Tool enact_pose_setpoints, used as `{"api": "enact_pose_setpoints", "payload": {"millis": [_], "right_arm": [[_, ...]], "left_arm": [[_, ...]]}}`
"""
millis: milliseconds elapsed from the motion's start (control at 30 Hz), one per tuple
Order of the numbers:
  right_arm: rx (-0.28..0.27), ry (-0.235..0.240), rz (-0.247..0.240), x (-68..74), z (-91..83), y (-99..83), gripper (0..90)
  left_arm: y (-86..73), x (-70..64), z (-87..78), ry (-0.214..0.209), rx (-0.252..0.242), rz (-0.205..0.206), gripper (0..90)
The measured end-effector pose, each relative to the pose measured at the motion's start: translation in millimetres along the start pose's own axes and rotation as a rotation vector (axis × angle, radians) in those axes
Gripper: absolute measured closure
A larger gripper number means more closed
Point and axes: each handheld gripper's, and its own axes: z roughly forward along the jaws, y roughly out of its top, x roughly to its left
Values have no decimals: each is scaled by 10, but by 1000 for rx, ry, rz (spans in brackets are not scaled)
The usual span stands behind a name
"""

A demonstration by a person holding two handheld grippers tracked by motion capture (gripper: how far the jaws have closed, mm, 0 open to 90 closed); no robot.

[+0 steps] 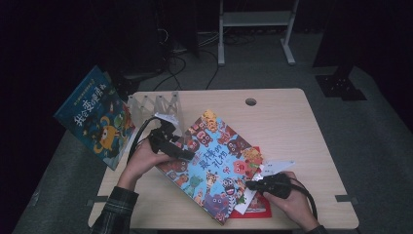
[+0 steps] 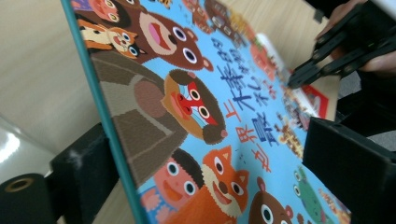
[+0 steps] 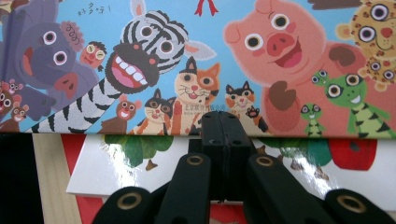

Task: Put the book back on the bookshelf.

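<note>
- The animal picture book (image 1: 214, 163), its blue cover crowded with cartoon animals and Chinese lettering, lies slantwise across the middle of the wooden table (image 1: 292, 122); in the left gripper view its left edge looks raised off the tabletop
- The left gripper (image 1: 187, 155) has that teal-edged side of the book (image 2: 187, 121) between its two black jaws, one under the cover and one over it, so the jaws are closed on the book
- The person's left hand (image 1: 146, 158) holds this gripper from the table's left side, a plaid sleeve (image 1: 114, 212) behind it
- The right gripper (image 1: 251, 185) meets the book's right edge (image 3: 196, 70); in its own view the two jaws are pressed together, tips touching the cover's edge, with nothing visibly between them
- The right hand (image 1: 292, 200) grips it near the table's front right
- Under the book's right side lie a white-covered book (image 3: 140, 163) and a red book (image 1: 258, 207), partly hidden
- A clear folding book rack (image 1: 156, 105) stands at the table's back left, just beyond the left gripper
- A second blue picture book (image 1: 95, 117) sits tilted off the table's left edge; what holds it up I cannot tell
- A round hole (image 1: 251, 102) is near the table's far edge
</note>
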Motion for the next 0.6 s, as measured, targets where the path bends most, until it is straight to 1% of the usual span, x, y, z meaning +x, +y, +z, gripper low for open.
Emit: {"api": "enact_pose_setpoints", "payload": {"millis": [100,133,200,233,267,300,367,467,533,600], "right_arm": [[-3,6,-6,-5,15,12,890],[-5,10,-3,-3,23,15,891],[-7,14,-9,0,43,25,891],[-4,13,-11,6,51,33,891],[-3,12,-15,11,58,39,891],[-2,10,-19,18,65,45,891],[-3,4,-27,29,74,52,891],[-1,2,-33,36,94,44,891],[2,1,-35,39,98,54,890],[2,2,-38,41,104,58,890]], "left_arm": [[94,-31,-53,-17,-17,9,156],[120,-38,-52,-32,-15,10,179],[170,-50,-33,-87,-3,15,248],[194,-61,-27,-108,5,29,298],[220,-78,-23,-109,22,34,329],[250,-85,-26,-96,49,38,361],[297,-74,-39,-84,86,29,380],[351,-46,-54,-80,109,7,424],[388,-32,-64,-83,117,-5,473],[426,-26,-84,-87,121,-8,525]]}}
